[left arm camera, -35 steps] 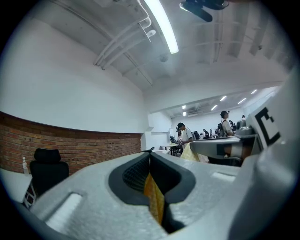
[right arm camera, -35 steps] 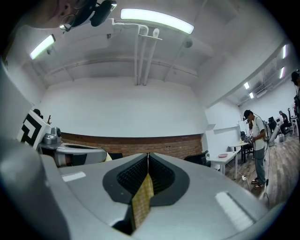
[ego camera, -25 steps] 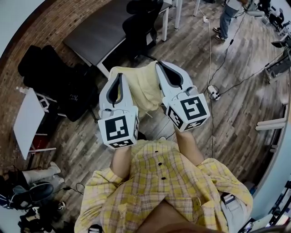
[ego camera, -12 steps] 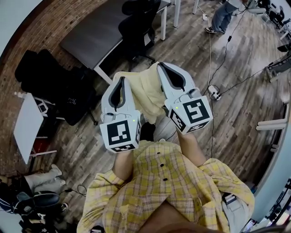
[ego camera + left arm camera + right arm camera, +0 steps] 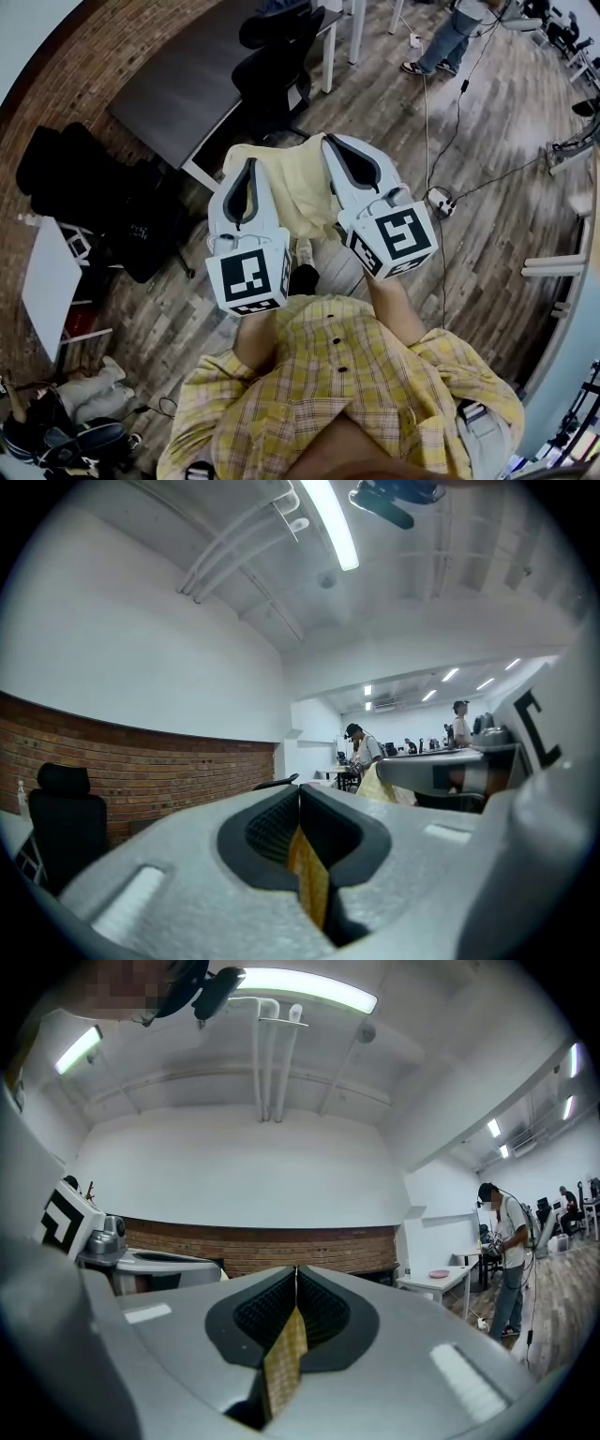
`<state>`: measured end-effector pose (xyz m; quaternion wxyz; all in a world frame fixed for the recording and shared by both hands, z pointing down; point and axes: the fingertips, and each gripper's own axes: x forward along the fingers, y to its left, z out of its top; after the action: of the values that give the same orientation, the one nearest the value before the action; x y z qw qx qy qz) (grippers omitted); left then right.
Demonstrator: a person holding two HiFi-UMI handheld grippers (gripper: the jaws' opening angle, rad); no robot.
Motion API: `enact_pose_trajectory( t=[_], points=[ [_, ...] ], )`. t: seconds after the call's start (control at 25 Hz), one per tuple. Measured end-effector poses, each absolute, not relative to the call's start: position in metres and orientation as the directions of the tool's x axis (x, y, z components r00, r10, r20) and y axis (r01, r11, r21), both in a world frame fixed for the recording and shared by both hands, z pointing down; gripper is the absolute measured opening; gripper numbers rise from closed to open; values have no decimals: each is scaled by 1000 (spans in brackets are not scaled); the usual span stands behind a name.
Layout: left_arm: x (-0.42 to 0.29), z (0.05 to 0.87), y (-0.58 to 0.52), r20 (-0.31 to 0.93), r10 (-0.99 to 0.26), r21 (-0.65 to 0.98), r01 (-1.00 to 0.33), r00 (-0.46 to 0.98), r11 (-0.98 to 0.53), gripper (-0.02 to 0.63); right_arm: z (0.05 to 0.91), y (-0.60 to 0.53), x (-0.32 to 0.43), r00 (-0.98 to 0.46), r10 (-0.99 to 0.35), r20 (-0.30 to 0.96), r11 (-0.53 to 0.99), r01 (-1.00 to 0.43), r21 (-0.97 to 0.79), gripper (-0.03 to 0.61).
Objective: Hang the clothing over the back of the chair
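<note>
A pale yellow garment (image 5: 298, 183) hangs stretched between my two grippers, held up in the air in front of the person. My left gripper (image 5: 249, 167) is shut on its left edge, and a yellow strip of the cloth (image 5: 307, 878) shows pinched between the dark pads. My right gripper (image 5: 335, 143) is shut on the right edge, with the cloth (image 5: 284, 1358) caught in its pads too. A black office chair (image 5: 272, 70) stands just beyond the garment, next to a dark table (image 5: 178, 84). Both grippers point level.
Black bags and another dark chair (image 5: 103, 192) sit at the left by the brick wall. A white table (image 5: 47, 281) is at the far left. Cables and a power block (image 5: 439, 199) lie on the wood floor at right. A person (image 5: 450, 37) stands far back.
Both grippers have carried the garment forward across the floor, and the black chair and dark table have come closer. Grip on the cloth is unchanged.
</note>
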<state>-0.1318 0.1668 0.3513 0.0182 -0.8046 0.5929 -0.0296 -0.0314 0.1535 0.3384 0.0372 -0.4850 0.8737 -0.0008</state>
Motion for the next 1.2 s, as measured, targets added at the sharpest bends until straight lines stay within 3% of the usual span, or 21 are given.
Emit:
enact_pose_trajectory(
  t=[1.2],
  points=[
    [-122,334,-92,40,-896,-83,-892,442,-444,5,317,-98,-39,-442,-895,-59,445,-895,-32,12]
  ],
)
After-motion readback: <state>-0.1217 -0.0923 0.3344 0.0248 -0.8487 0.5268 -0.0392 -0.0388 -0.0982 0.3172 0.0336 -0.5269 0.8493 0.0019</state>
